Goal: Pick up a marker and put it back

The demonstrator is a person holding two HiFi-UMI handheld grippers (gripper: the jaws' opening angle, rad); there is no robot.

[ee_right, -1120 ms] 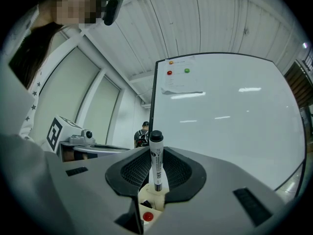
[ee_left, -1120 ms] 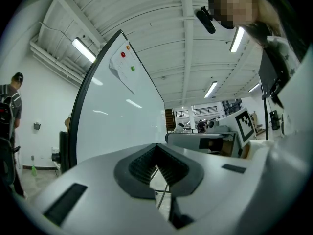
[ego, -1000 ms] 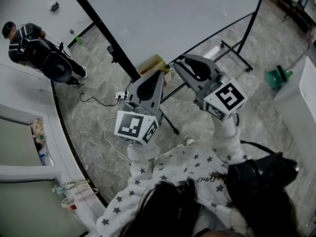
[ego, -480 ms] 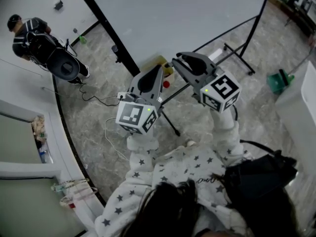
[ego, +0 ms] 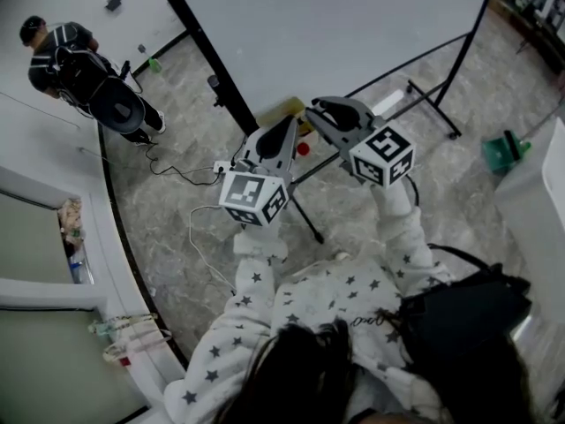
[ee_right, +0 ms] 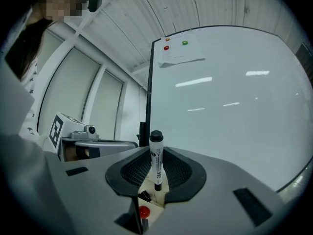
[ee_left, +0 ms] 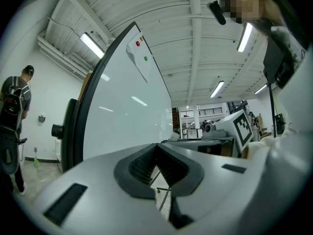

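Observation:
A white marker (ee_right: 156,160) with a black cap stands upright between the pads of my right gripper (ee_right: 156,174), which is shut on its body. In the head view the right gripper (ego: 320,111) is held up close to the lower edge of the whiteboard (ego: 353,25); the marker itself is hidden there. My left gripper (ego: 284,135) is beside it, just to the left, pointing the same way. In the left gripper view its jaws (ee_left: 159,153) meet at the tips with nothing between them.
A yellowish tray (ego: 282,111) with a red object (ego: 303,148) sits at the board's lower edge under the grippers. Red (ee_right: 166,48) and green (ee_right: 184,43) magnets pin a paper (ee_right: 181,57) high on the board. A person (ego: 79,69) stands far left. The board's stand legs (ego: 424,95) cross the floor.
Both grippers have moved a little farther from me toward the board's lower edge, keeping side by side. The red object by the tray has come into view.

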